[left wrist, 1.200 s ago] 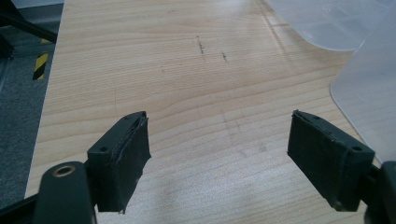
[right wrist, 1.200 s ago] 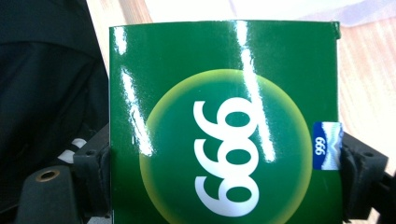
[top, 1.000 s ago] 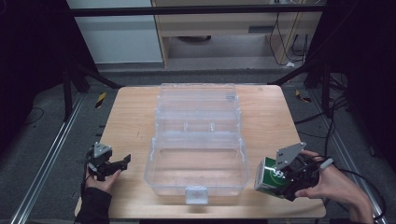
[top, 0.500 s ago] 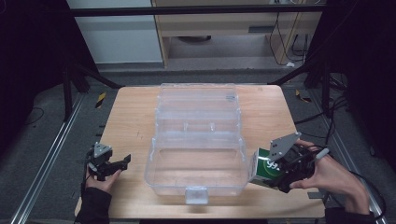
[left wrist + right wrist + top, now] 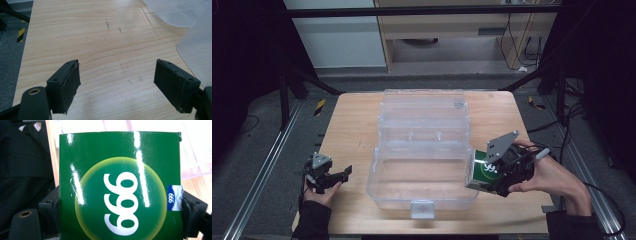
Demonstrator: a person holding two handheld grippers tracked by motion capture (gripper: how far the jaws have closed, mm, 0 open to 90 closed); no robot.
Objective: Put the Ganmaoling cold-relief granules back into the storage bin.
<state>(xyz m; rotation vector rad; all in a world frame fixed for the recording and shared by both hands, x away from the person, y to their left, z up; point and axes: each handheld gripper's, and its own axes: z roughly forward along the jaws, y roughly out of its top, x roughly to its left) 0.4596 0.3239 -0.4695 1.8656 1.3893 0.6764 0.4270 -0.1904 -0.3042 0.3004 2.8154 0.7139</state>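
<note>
A glossy green box (image 5: 484, 171) (image 5: 120, 187) printed "999" is clamped between the jaws of my right gripper (image 5: 492, 175), which is shut on it. It hangs just above the table at the right wall of the open clear plastic case (image 5: 422, 150). The box's face fills most of the right gripper view, with a black pad (image 5: 192, 212) pressing each side. My left gripper (image 5: 334, 176) rests low at the table's front left, jaws spread wide with nothing between them; its pads (image 5: 67, 82) frame bare wood.
The clear case has its lid (image 5: 424, 102) laid back toward the far edge and a latch (image 5: 422, 207) facing me. The wooden table (image 5: 352, 125) ends at dark floor on both sides. Cabinets and cables stand beyond the far edge.
My right gripper has lifted the green box and carried it left toward the case's right wall. The left gripper has stayed put.
</note>
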